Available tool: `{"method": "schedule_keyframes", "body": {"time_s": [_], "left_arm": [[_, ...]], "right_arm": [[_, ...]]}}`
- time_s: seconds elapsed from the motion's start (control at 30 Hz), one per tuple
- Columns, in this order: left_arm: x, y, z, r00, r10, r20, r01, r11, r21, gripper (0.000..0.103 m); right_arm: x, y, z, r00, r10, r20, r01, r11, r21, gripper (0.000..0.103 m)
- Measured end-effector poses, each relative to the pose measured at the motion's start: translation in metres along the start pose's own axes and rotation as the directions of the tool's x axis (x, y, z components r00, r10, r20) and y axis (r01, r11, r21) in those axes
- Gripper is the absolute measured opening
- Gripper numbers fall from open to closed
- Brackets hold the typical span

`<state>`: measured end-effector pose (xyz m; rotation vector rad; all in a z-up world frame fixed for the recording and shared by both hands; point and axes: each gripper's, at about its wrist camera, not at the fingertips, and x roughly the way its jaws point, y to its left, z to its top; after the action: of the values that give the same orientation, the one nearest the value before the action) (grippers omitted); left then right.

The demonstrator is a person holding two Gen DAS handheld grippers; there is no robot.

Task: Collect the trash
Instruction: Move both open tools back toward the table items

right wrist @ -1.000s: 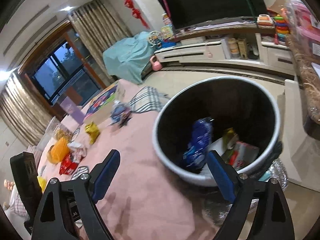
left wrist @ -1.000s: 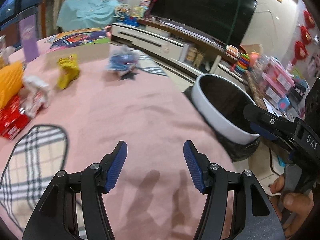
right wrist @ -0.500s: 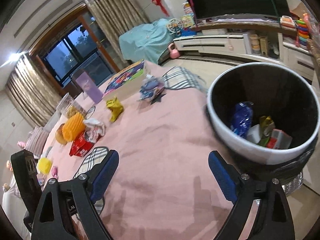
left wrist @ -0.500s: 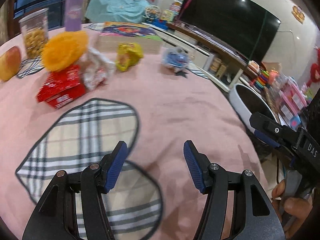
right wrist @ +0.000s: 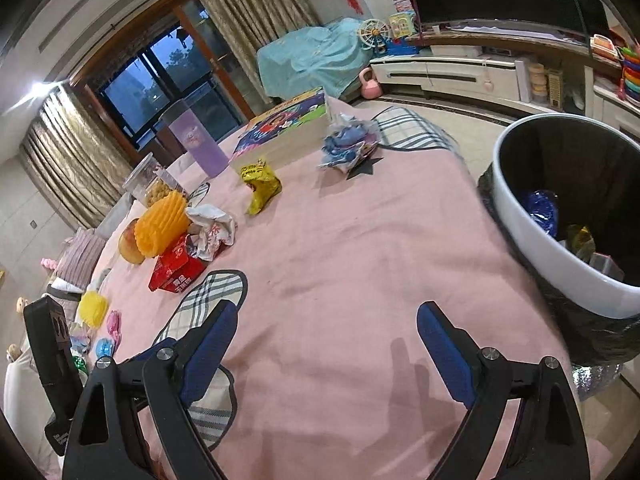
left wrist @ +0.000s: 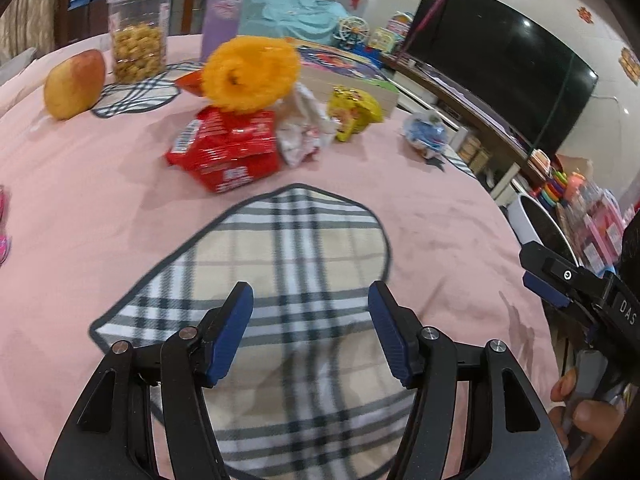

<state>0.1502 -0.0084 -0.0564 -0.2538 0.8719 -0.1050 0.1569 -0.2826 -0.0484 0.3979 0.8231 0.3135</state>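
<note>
Both empty, jaws spread, the left gripper [left wrist: 310, 332] and right gripper [right wrist: 322, 344] hovered over the pink tablecloth [right wrist: 360, 248], apparently between pickups, the crumpled white wrapper [left wrist: 302, 128] and yellow snack packet [left wrist: 354, 114] seemingly next for the black-lined white bin [right wrist: 560, 256].

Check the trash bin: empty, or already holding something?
Holding something. The right wrist view shows a blue wrapper and other pieces inside the trash bin.
</note>
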Motion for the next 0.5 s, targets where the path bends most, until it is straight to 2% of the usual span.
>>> {"method": "schedule_keyframes", "body": {"time_s": [0.5], "left_arm": [[-0.001,0.037,0.016,0.999,0.045,0.027,-0.044,0.997,-0.062,0.061]], "right_arm": [[0.028,0.026,-0.001,0.998,0.046,-0.045,-0.047,0.998,-0.039,0.092]]}}
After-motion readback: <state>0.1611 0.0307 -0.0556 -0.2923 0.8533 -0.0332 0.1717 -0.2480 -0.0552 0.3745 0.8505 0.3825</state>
